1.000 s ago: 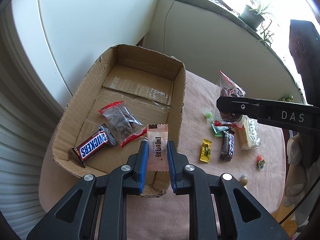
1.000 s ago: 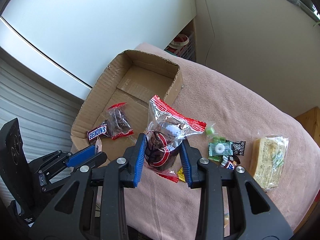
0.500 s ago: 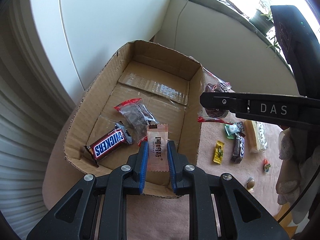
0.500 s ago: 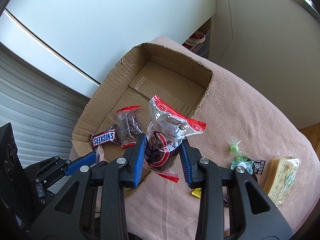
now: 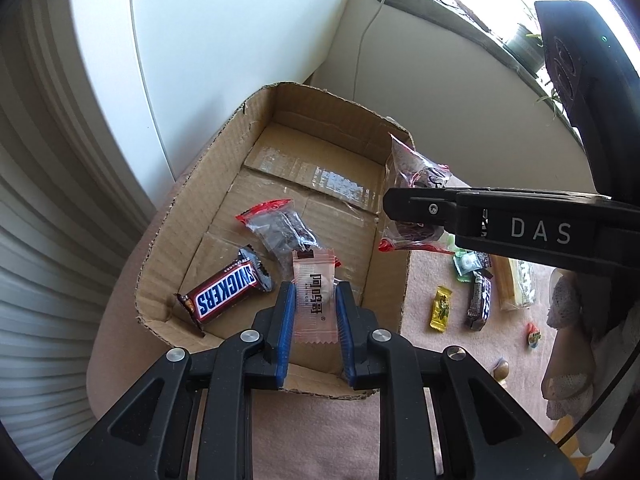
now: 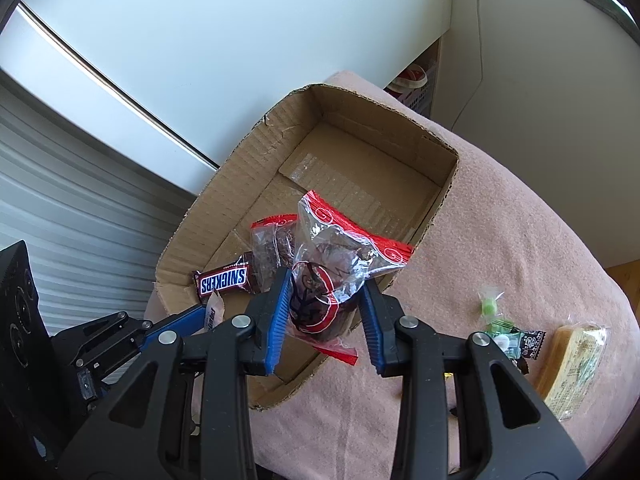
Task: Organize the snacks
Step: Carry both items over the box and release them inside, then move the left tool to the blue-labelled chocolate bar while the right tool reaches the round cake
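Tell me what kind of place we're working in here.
Probably a room at home: a table under a pink cloth, a windowsill with potted plants, and a cardboard box for wrapped snacks.

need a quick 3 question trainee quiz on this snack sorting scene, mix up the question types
1. True or false: the Snickers bar lies inside the cardboard box.
2. Multiple choice: what is between the fingers of the right hand-held gripper? A) a yellow candy B) a clear bag with a red edge C) a green candy
3. Fill in: the pale pink wrapper sits between the fingers of the ___ hand-held gripper.

Key
1. True
2. B, the clear bag with a red edge, held over the box's near side
3. left; its jaws are opening, with the wrapper between them
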A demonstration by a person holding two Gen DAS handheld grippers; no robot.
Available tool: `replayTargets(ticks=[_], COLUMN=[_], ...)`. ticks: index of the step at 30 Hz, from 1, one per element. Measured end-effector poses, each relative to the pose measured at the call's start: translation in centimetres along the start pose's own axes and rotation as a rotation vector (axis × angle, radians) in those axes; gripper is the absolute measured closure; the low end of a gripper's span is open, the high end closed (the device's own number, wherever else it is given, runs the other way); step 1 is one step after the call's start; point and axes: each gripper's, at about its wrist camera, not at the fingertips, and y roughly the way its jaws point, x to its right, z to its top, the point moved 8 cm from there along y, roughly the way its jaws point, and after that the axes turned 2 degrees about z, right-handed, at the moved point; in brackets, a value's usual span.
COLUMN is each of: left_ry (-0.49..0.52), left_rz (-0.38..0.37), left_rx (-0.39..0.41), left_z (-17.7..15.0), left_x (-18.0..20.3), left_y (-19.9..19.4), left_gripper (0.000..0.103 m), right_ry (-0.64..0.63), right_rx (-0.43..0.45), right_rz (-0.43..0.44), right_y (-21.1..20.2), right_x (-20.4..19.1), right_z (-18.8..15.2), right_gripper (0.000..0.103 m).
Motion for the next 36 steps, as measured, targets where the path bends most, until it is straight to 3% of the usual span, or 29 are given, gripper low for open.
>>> replayTargets(ticks=[1,2,3,4,23,36], left_ry=[0.002,0.004,0.003,0.0,0.038,0.152], left_rz=[0.001,0.005,0.011,0.014,0.005,-0.08], left_rx=[0.002,0.007,0.01,0.011,0.014,-0.014], left_z=[0.0,0.1,0.1,0.1,-0.2,-1.6], left_x=[0.0,0.0,0.0,0.0,2.0,8.4], left_y=[0.0,-0.1,-0.2,-0.2,-0.9,-0.4], left_gripper=[0.072,0.06,0.055,0.051,0.051,0.051], right_ry=[-0.001,-0.002,-0.003,-0.005,0.056,0.209], right_rx=[0.003,0.007,0.013,0.02,0.069,0.114], right_rz=[-0.005,-0.009,-0.01,-0.011,-0.057,-0.12], right_y=[-0.1,-0.2,-0.4,-0.6,-3.9,-8.7], right_x=[0.1,0.1,0.1,0.1,3.3,11.7], right_z=[0.0,0.0,0.1,0.2,-1.2,-6.7], right_gripper=[0.061,0.05,0.041,0.037,0.035,0.035])
